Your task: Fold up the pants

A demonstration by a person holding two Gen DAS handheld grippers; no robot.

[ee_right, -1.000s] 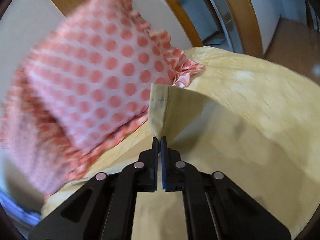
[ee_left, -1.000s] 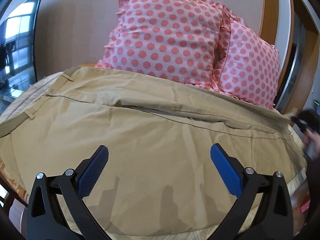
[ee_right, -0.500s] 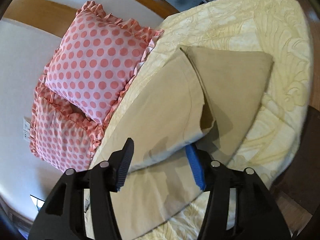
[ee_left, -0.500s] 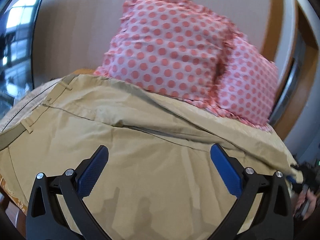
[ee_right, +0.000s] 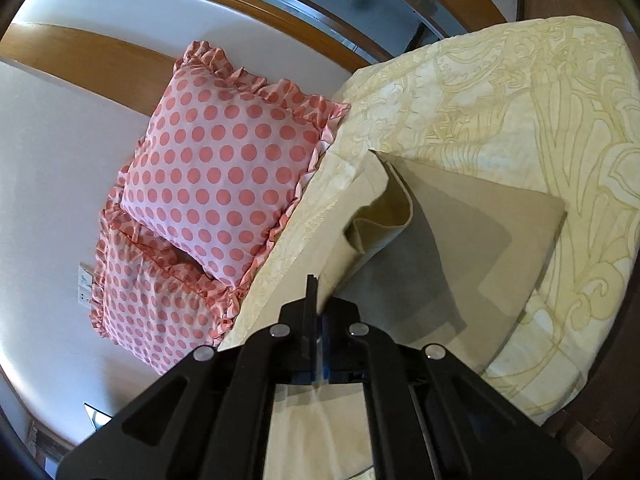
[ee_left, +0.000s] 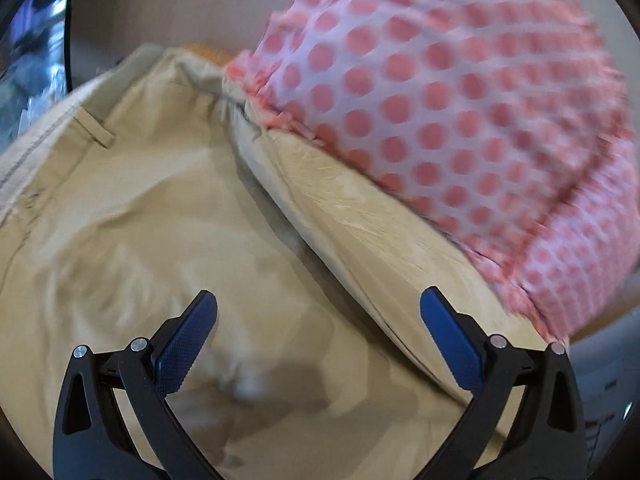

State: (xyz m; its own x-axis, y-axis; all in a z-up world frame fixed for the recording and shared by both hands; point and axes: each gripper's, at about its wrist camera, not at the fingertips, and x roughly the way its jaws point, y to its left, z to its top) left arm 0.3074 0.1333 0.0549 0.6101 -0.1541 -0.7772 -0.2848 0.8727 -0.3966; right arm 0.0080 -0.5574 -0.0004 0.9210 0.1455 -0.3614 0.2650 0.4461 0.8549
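Bedspread (ee_right: 500, 92) fills the right view, polka-dot pillows (ee_right: 224, 168) at ten o'clock. Khaki pants (ee_left: 168, 240) lie across it — right gripper (ee_right: 316, 300) pinches a lifted edge; left gripper (ee_left: 316, 336) hovers spread wide at six o'clock.

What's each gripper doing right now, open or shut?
Left gripper: open, above the khaki pants, holding nothing.
Right gripper: shut on the pants' fabric.
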